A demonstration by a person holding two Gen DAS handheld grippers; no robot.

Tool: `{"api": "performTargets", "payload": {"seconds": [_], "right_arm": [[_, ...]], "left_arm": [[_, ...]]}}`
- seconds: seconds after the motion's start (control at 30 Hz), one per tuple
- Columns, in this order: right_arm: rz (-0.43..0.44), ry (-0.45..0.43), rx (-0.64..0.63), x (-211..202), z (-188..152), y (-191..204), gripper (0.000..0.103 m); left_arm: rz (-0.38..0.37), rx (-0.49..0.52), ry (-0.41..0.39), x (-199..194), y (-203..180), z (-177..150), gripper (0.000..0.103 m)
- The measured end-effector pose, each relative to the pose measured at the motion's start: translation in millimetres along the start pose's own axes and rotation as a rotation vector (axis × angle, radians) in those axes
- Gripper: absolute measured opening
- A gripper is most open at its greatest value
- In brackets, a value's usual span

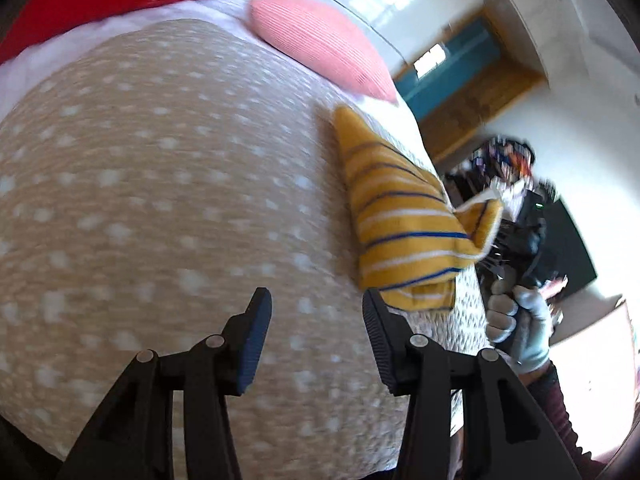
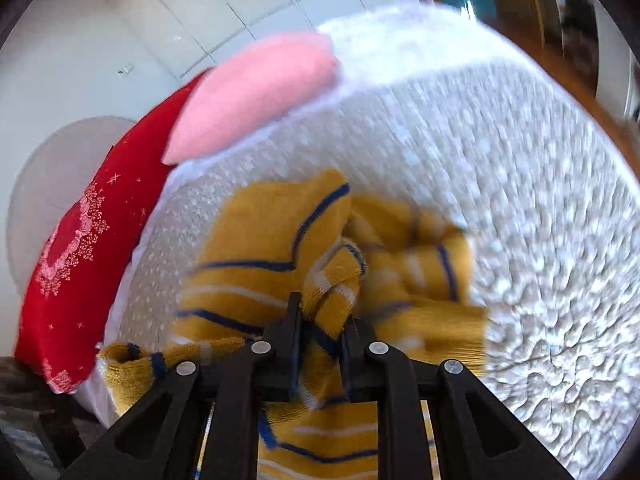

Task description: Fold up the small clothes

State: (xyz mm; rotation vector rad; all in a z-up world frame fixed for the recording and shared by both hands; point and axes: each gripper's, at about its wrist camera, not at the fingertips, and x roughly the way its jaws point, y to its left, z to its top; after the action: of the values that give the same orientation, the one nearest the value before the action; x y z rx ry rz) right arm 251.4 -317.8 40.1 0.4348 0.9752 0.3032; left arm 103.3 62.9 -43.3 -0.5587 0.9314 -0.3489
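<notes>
R claw (image 2: 320, 320) pinched a bunched edge of yellow striped garment (image 1: 396, 216) lying on dotted bed cover (image 1: 160, 184) near its edge, prob. to lift/drag it for folding, w/ L claw (image 1: 316, 320) spread wide, empty, alongside.

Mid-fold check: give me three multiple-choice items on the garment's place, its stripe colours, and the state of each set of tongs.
1. Where does the yellow garment lie?
A. on the dotted bedspread
B. on the pink cushion
C. on the floor

2. Its stripes are:
A. red and green
B. blue and white
C. black only

3. The tongs are:
A. both open
B. left tongs open, right tongs shut on the garment
C. both shut

Key: 1 A, it rests on the dotted cover; 2 B, blue and white lines cross the yellow; 3 B, left fingers stand apart, right pinch knit.
</notes>
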Motion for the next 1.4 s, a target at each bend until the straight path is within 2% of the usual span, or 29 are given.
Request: {"api": "performTargets", "payload": {"seconds": [0.03, 0.07, 0.13, 0.23, 0.27, 0.3, 0.37, 0.4, 0.53, 0.57, 0.6, 0.63, 0.67, 0.77, 0.9, 1.0, 1.13, 1.17, 1.2, 1.23, 1.27, 1.33, 1.4], "right_arm": [[-0.026, -0.002, 0.034, 0, -3, -16, 0.022], [-0.042, -0.015, 0.069, -2, -6, -31, 0.028], [0.016, -0.049, 0.144, -18, -11, -54, 0.029], [0.015, -0.109, 0.130, -49, -14, -57, 0.036], [0.029, -0.122, 0.104, -57, -15, -50, 0.044], [0.048, -0.130, 0.087, -64, -18, -43, 0.059], [0.110, -0.127, 0.039, -72, -24, -25, 0.074], [0.130, -0.113, 0.016, -69, -27, -17, 0.075], [0.126, -0.028, -0.030, -35, -42, 14, 0.075], [0.128, -0.008, -0.042, -25, -45, 16, 0.070], [0.143, 0.030, -0.065, -13, -52, 23, 0.035], [0.157, 0.058, -0.084, -5, -59, 27, 0.019], [0.168, 0.077, -0.100, 0, -63, 30, 0.015], [0.168, 0.018, -0.129, -19, -73, 27, 0.010], [0.116, -0.053, -0.083, -41, -71, -7, 0.010], [0.077, -0.022, -0.025, -34, -77, -35, 0.010], [0.115, 0.014, 0.051, -13, -89, -56, 0.012], [0.118, 0.011, 0.062, -11, -90, -58, 0.015], [0.116, 0.006, 0.072, -9, -90, -59, 0.022], [0.116, 0.005, 0.077, -9, -90, -63, 0.025], [0.122, 0.006, 0.081, -8, -89, -65, 0.028], [0.149, 0.011, 0.097, -9, -90, -71, 0.031], [0.167, 0.006, 0.094, -18, -89, -75, 0.043]], "left_arm": [[0.007, 0.030, 0.011, 5, -13, 0, 0.046], [0.012, 0.055, 0.016, 7, -23, -1, 0.046], [0.030, 0.110, 0.021, 15, -48, 4, 0.049], [0.050, 0.131, 0.035, 29, -67, 12, 0.050], [0.050, 0.132, 0.037, 33, -71, 14, 0.050], [0.050, 0.135, 0.036, 34, -75, 13, 0.050], [0.059, 0.147, 0.036, 36, -83, 8, 0.050], [0.063, 0.147, 0.039, 37, -87, 8, 0.050], [0.087, 0.141, 0.052, 33, -94, 4, 0.050], [0.097, 0.145, 0.045, 30, -95, 5, 0.050], [0.104, 0.147, 0.039, 27, -98, 5, 0.050], [0.112, 0.149, 0.032, 23, -100, 6, 0.050], [0.118, 0.151, 0.027, 20, -101, 7, 0.050], [0.141, 0.154, 0.012, 13, -102, 15, 0.050], [0.151, 0.167, 0.018, 24, -108, 24, 0.051], [0.139, 0.199, 0.043, 51, -122, 31, 0.052], [0.166, 0.193, 0.130, 106, -126, 38, 0.052], [0.203, 0.190, 0.154, 121, -122, 39, 0.052], [0.248, 0.189, 0.178, 135, -117, 39, 0.056], [0.271, 0.184, 0.203, 145, -111, 39, 0.064], [0.268, 0.168, 0.229, 152, -105, 41, 0.066], [0.217, 0.130, 0.250, 146, -100, 46, 0.065], [0.165, 0.137, 0.206, 125, -101, 53, 0.064]]}}
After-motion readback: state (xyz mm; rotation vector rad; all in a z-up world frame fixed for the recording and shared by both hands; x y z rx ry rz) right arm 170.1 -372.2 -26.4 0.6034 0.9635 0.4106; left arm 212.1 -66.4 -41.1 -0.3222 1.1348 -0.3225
